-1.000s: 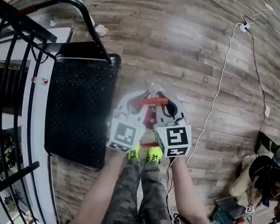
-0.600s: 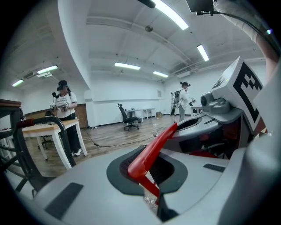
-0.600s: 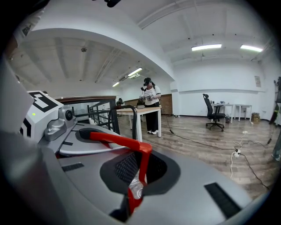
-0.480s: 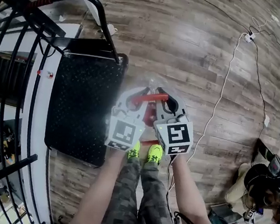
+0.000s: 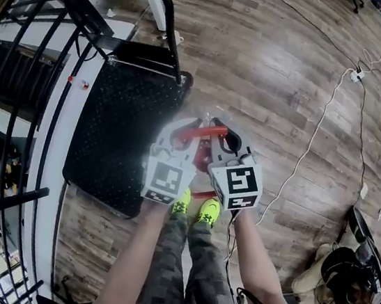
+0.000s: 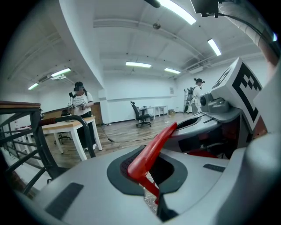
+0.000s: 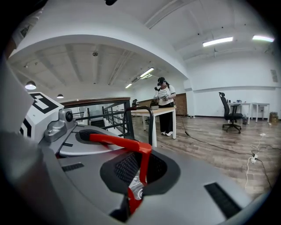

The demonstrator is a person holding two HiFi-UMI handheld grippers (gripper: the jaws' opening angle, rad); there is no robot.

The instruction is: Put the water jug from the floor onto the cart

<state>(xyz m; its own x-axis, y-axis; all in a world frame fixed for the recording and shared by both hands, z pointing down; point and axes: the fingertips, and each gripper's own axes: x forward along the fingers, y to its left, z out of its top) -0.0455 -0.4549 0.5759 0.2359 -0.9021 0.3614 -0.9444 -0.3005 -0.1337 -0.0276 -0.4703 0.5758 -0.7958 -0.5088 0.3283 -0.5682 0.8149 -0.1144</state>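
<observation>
The water jug's red handle (image 5: 201,132) runs crosswise between my two grippers. My left gripper (image 5: 185,131) is shut on its left end (image 6: 150,151), and my right gripper (image 5: 222,135) is shut on its right end (image 7: 141,151). The clear jug body (image 6: 152,194) hangs below them and is almost wholly hidden; only a glint of plastic shows through the jaws. The cart's black deck (image 5: 111,140) lies just left of the grippers, its black push handle (image 5: 165,7) at the far end. Both grippers are held side by side above the person's yellow shoes (image 5: 196,210).
A black metal railing (image 5: 28,55) stands left of the cart. A white cable (image 5: 311,147) trails over the wood floor at the right, with bags (image 5: 354,265) at the lower right. A white table (image 7: 156,116), a standing person (image 7: 164,105) and an office chair (image 7: 230,114) are farther off.
Both grippers have kept their hold on the red handle and lifted slightly. The cart's deck now lies closer beside them than a second ago.
</observation>
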